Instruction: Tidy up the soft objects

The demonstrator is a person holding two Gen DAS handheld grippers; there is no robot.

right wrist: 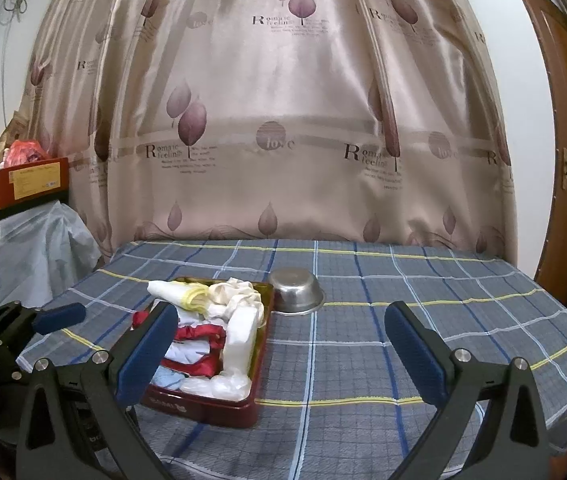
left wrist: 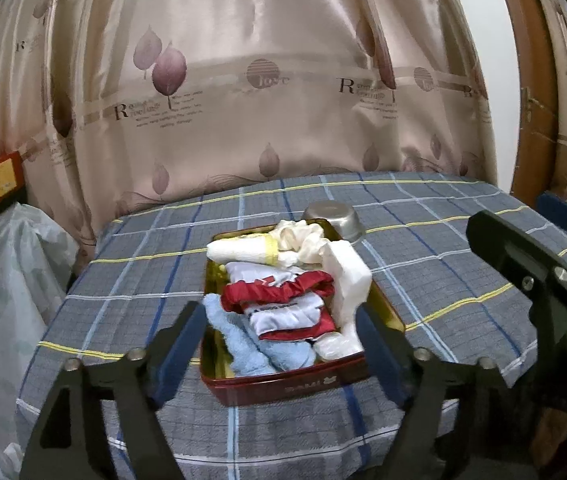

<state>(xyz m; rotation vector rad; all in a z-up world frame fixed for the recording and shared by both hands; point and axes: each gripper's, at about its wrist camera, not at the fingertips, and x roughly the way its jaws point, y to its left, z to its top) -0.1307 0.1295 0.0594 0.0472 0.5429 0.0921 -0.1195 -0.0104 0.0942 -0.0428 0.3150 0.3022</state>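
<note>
Mostly crumpled cloth [left wrist: 283, 304] in rectangular tin [left wrist: 307, 382]

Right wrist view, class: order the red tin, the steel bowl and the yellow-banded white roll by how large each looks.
1. red tin, clearly largest
2. steel bowl
3. yellow-banded white roll, close to the bowl; the bowl sits farther back, so this order is unsure

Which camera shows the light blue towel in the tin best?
Left wrist view: the light blue towel lies plainly at the red tin's near end. In the right wrist view the right gripper's finger hides most of it.
</note>
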